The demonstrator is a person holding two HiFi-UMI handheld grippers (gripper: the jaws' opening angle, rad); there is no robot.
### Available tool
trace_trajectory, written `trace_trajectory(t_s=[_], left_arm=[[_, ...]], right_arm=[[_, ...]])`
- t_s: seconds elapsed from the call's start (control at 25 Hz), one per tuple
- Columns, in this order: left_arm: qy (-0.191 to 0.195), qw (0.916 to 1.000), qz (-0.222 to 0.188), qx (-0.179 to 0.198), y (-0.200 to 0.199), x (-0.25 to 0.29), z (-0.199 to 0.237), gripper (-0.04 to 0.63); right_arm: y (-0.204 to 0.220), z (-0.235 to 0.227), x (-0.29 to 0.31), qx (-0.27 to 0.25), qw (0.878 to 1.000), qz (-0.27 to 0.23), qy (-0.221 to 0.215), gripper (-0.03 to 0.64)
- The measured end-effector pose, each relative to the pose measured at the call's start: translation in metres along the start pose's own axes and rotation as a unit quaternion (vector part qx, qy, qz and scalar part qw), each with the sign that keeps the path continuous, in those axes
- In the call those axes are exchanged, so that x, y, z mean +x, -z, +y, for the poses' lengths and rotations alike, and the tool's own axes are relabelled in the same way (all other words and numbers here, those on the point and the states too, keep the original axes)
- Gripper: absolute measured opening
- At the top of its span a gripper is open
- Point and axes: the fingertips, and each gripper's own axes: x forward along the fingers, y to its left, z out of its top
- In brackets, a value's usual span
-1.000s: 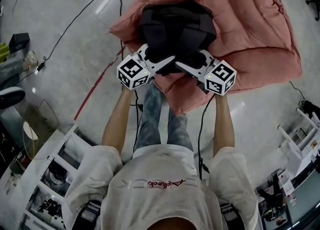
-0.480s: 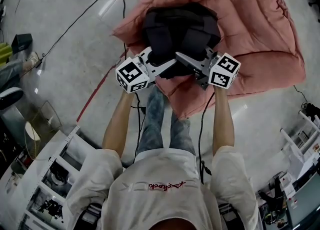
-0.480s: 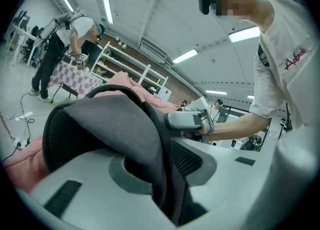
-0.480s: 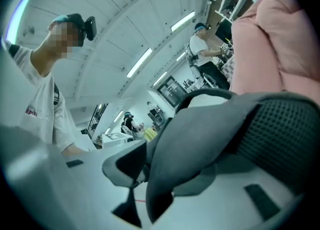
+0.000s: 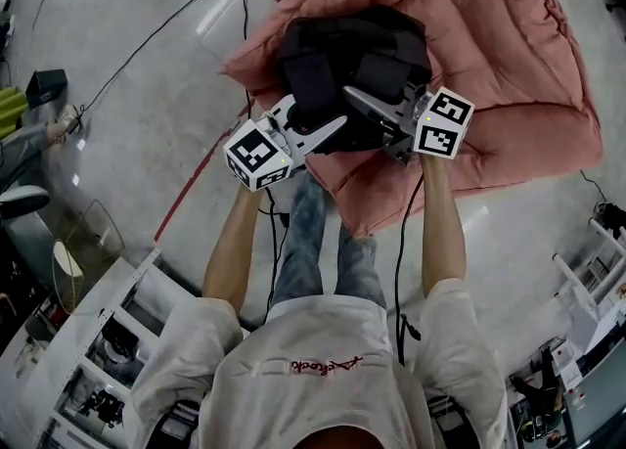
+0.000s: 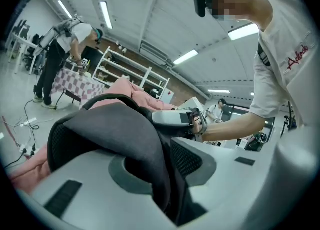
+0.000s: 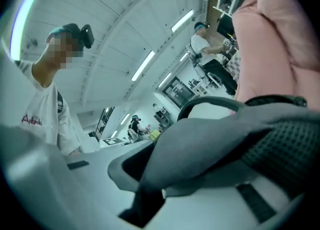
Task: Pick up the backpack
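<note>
A black backpack (image 5: 352, 56) lies on a pink quilt (image 5: 499, 36) on the floor, straps facing up. My left gripper (image 5: 331, 126) holds the left shoulder strap (image 6: 115, 129). Its jaws have just been closing, and the padded grey strap is pinched between them. My right gripper (image 5: 357, 98) reaches across the other strap (image 7: 215, 139). Its jaws have also just been closing, with that strap clamped between them. In the left gripper view, the right gripper (image 6: 175, 118) shows just beyond the strap.
A red tape line (image 5: 201, 168) and black cables (image 5: 147, 41) cross the grey floor left of the quilt. White shelving (image 5: 108, 339) stands at the lower left. My legs (image 5: 313, 242) are just in front of the quilt's near edge. Other people work in the background.
Both grippers have closed onto the backpack's straps and moved up a little in the head view. The right gripper has swung left over its strap, and the near end of the backpack has lifted slightly.
</note>
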Motion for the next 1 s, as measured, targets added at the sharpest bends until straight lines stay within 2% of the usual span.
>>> trace_trajectory(t_s=[0.12,0.2,0.52,0.68,0.84,1.0], left_arm=[[0.002,0.9999,-0.003,0.010,-0.007,0.001,-0.005,0.114],[0.002,0.9999,-0.002,0.015,-0.015,0.000,-0.011,0.114],[0.008,0.9998,0.005,0.020,-0.024,0.001,-0.018,0.115],[0.012,0.9985,-0.040,-0.035,-0.030,0.000,-0.011,0.161],[0.009,0.9932,-0.077,-0.087,-0.040,-0.006,0.012,0.163],[0.011,0.9909,-0.089,-0.100,-0.050,0.002,0.023,0.164]], right_arm=[[-0.007,0.008,-0.005,-0.048,0.998,-0.004,0.033,0.067],[-0.013,0.015,-0.009,-0.062,0.997,-0.012,0.047,0.063],[-0.016,0.023,-0.015,-0.067,0.995,-0.023,0.069,0.052],[-0.013,0.033,-0.019,-0.075,0.996,-0.008,0.054,0.052],[-0.010,0.033,-0.022,-0.079,0.996,-0.004,0.044,0.051],[-0.008,0.034,-0.025,-0.077,0.996,-0.006,0.041,0.051]])
